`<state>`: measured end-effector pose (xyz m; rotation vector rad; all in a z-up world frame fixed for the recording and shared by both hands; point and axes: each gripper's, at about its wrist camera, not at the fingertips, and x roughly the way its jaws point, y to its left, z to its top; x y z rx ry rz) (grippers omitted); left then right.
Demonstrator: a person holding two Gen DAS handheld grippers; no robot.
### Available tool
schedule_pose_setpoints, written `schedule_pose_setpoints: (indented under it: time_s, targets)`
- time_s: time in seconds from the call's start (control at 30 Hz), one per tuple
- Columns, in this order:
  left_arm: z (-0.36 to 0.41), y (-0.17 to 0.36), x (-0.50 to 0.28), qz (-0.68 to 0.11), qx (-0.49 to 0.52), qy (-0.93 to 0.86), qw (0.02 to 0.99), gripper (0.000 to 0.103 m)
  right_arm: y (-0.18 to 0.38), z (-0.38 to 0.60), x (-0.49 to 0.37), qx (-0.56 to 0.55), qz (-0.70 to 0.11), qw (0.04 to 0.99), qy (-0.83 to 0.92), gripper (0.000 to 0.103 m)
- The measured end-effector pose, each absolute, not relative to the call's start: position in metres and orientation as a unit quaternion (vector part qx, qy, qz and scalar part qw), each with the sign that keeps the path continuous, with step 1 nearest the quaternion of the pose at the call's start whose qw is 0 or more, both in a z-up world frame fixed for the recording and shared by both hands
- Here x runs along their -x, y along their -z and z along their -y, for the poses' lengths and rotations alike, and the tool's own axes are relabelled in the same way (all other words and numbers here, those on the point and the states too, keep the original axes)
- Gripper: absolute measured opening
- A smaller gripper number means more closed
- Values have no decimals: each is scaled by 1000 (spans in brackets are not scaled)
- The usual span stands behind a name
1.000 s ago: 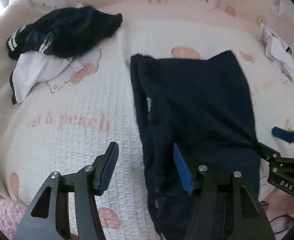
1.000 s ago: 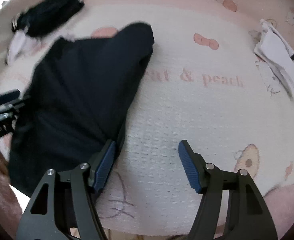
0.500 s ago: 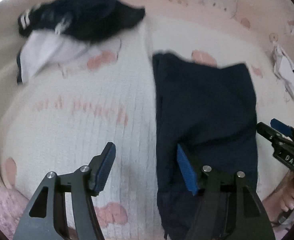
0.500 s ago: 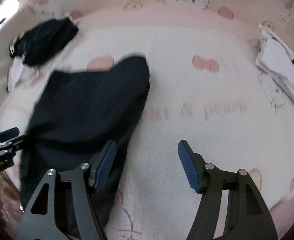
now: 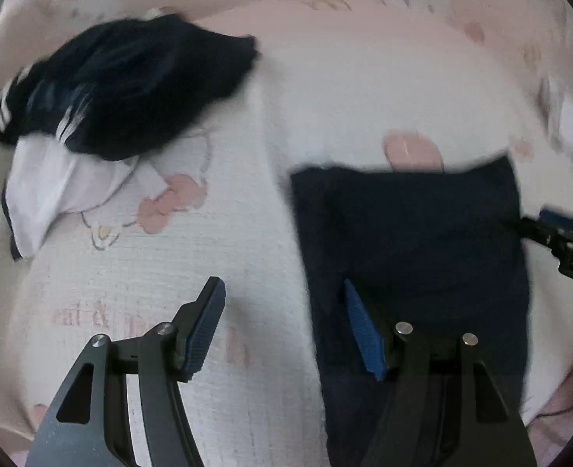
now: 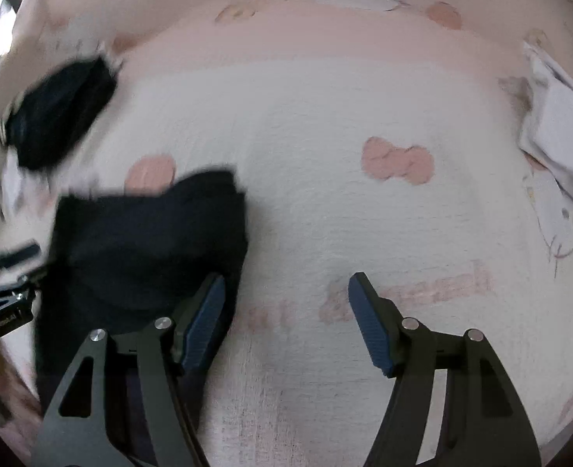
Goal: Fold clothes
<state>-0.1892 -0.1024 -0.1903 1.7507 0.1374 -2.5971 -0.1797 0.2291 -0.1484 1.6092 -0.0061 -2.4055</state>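
A dark navy garment [image 5: 411,241] lies flat on the white and pink blanket [image 5: 216,272]; it also shows in the right wrist view [image 6: 142,249]. My left gripper [image 5: 284,327] is open and empty, its right finger over the garment's left edge. My right gripper [image 6: 286,327] is open and empty, its left finger over the garment's right edge. Each gripper shows at the other view's side, the right gripper [image 5: 559,237] at right and the left gripper [image 6: 6,284] at left.
A pile of dark and white clothes [image 5: 103,116] lies at the back left, also seen in the right wrist view [image 6: 57,113]. A folded white garment [image 6: 559,132] lies at the far right edge. The blanket's pink border [image 6: 325,31] runs along the back.
Both grippers have moved forward over the blanket. The garment now lies flatter and squarer, with its far corner no longer pulled out toward the back.
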Motion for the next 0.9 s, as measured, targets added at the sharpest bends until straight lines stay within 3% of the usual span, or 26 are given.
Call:
schedule_pose_setpoints:
  time_s: [0.1, 0.3, 0.47, 0.6, 0.8, 0.9]
  targets:
    - [106, 191, 203, -83, -553, 829, -19, 65, 143, -221, 192, -540, 7, 131, 831, 67]
    - [91, 197, 222, -11, -540, 841, -7, 65, 169, -200, 218, -543, -23, 103, 833, 66]
    - [92, 167, 207, 1, -475, 880, 12, 65, 161, -234, 221, -531, 45, 102, 840, 66]
    - [86, 168, 187, -9, -503, 864, 7, 65, 156, -233, 203, -541, 37, 99, 834, 66]
    - [73, 176, 144, -84, -555, 827, -17, 65, 148, -195, 149, -558, -4, 132, 819, 66]
    - [60, 172, 118, -76, -566, 820, -26, 66, 144, -182, 109, -564, -39, 140, 813, 66]
